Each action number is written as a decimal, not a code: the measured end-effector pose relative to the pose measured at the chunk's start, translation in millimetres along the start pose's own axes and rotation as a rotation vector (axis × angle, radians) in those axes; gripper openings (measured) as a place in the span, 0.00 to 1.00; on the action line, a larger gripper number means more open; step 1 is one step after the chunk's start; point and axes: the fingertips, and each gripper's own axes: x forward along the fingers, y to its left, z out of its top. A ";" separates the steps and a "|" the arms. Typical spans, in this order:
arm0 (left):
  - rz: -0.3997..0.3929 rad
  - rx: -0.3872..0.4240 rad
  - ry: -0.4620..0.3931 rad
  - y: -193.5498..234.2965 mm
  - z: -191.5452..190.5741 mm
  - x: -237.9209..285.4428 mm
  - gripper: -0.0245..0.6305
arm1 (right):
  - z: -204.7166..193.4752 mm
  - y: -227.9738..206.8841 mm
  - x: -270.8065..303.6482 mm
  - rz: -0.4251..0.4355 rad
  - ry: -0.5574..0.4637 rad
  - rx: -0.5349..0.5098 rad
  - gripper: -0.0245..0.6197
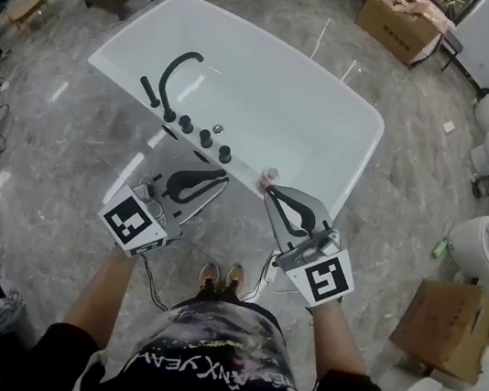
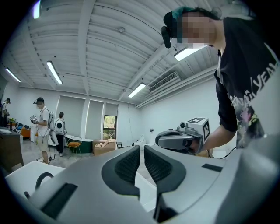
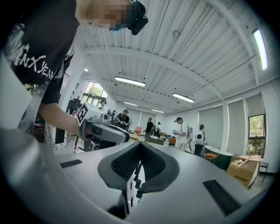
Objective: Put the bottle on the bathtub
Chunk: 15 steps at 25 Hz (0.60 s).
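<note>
Standing at the near side of a white bathtub (image 1: pixel 323 171), a person holds a gripper in each hand, seen from above. The left gripper (image 1: pixel 222 177) is at 7 o'clock of the tub and the right gripper (image 1: pixel 271 193) at 5 o'clock, both aimed at the near rim.

The left gripper's own view shows its jaws drawn almost together, with only a thin slit between the ribbed pads (image 2: pixel 127 164) and nothing in it. The right gripper's own view shows its jaws closed, tips touching, with nothing held.

The bottle (image 1: pixel 270 177) is a small pale shape on the near rim at 5 o'clock, just off the right gripper's tips. It is too small to tell its form or label, or whether the tips touch it. Neither gripper view shows it.

A black faucet (image 1: pixel 176 76) arches over the rim at 9 o'clock, with a row of black knobs (image 1: pixel 206 137) running towards the bottle.

Around the tub, a cardboard box (image 1: pixel 399 23) lies at 1 o'clock. Another box (image 1: pixel 445 328) at 4 o'clock is partly cut off. Toilets (image 1: pixel 482 246) line the 3 o'clock edge. The person's shoes (image 1: pixel 222 276) peek out below the grippers, the legs hidden by the shirt. In the gripper views, the far people are blurred and small.
</note>
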 end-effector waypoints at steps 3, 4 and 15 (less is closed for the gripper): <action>-0.001 0.010 0.006 1.4 2.7 -0.4 0.11 | 5.1 0.0 2.2 0.006 -0.006 -0.002 0.04; 0.001 0.012 0.007 1.7 3.1 -0.6 0.11 | 6.7 0.3 2.5 0.008 -0.011 0.000 0.04; 0.028 0.019 0.008 1.3 6.3 -3.8 0.11 | 11.9 7.1 3.5 0.047 -0.026 0.000 0.04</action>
